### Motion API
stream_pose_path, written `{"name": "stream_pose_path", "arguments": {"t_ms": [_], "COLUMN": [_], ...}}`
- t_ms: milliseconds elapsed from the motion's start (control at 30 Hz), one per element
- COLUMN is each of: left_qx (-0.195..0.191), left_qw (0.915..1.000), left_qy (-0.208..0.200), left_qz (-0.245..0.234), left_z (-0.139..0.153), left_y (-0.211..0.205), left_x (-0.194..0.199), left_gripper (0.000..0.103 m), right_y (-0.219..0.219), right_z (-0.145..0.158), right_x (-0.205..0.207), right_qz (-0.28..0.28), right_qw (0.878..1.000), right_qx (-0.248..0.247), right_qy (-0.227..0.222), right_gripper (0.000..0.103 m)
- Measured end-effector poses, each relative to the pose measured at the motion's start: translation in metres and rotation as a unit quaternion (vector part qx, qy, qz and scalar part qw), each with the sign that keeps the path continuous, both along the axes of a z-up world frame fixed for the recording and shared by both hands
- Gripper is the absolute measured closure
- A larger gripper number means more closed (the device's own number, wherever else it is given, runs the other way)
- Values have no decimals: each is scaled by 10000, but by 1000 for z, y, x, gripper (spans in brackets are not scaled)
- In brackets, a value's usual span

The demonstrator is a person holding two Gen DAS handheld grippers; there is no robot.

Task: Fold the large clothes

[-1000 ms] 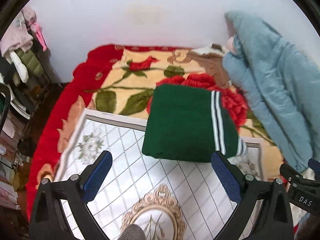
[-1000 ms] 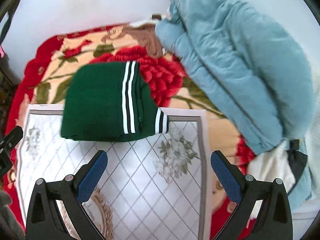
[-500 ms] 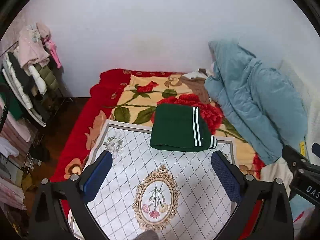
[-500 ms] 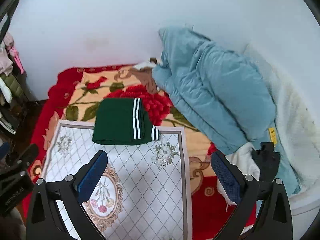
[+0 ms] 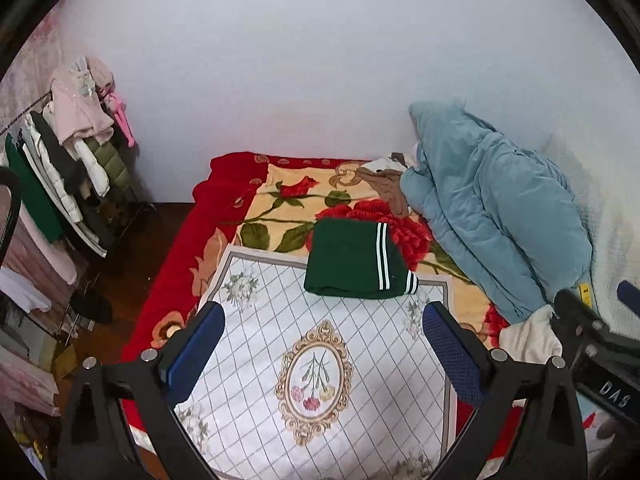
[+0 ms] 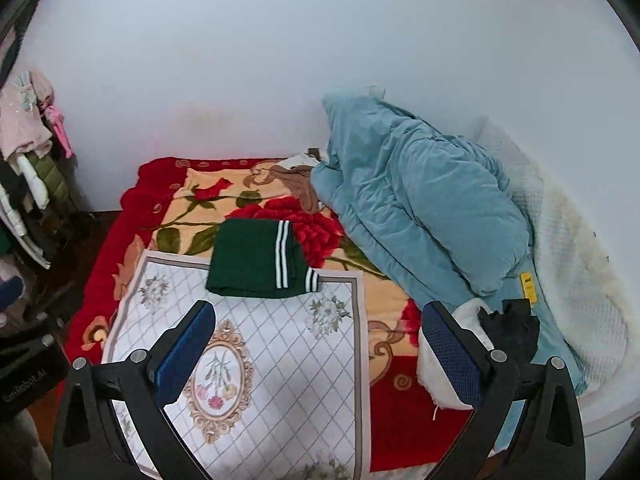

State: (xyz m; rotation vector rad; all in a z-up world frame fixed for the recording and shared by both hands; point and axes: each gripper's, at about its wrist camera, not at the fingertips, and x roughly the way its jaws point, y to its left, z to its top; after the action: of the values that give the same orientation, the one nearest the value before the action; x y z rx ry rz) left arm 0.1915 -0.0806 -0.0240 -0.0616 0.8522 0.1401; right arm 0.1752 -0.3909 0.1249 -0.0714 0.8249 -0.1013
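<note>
A dark green garment with white stripes (image 5: 354,262) lies folded into a neat rectangle at the far edge of a white checked mat (image 5: 320,364) on the bed; it also shows in the right wrist view (image 6: 256,264). My left gripper (image 5: 320,344) is open and empty, held well back above the mat. My right gripper (image 6: 316,340) is open and empty too, high above the mat's right side (image 6: 280,360). Neither gripper touches the garment.
A red floral blanket (image 5: 280,200) covers the bed. A bunched blue quilt (image 5: 492,208) lies on the right, with brown cloth (image 5: 384,188) by the wall. White and black clothes (image 6: 500,332) lie at the near right. A clothes rack (image 5: 68,172) stands on the left.
Both grippers have pulled back and up from close over the folded green garment, so the whole bed now shows. The garment has stayed in place. Both stay open.
</note>
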Motion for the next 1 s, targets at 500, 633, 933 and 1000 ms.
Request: {"name": "stream_pose_path", "arguments": {"t_ms": [500, 633, 933, 1000], "left_qx": [-19, -17, 38, 53], "left_qw": [9997, 9997, 9996, 9996], "left_qy": [-117, -94, -168, -178], "left_qz": [219, 229, 233, 233], "left_z": [16, 15, 18, 20], "left_y": [-6, -5, -6, -6], "left_x": [-31, -33, -38, -37], "left_gripper": [2, 2, 2, 2], "right_y": [-2, -3, 0, 0], "right_z": [27, 28, 33, 33], "right_x": [-17, -14, -19, -20], "right_qz": [224, 262, 259, 254], "right_qw": [9994, 9993, 9993, 9994], "right_qx": [-145, -169, -170, -152], "right_qy": [-201, -212, -222, -199], "right_gripper": [0, 0, 0, 0]}}
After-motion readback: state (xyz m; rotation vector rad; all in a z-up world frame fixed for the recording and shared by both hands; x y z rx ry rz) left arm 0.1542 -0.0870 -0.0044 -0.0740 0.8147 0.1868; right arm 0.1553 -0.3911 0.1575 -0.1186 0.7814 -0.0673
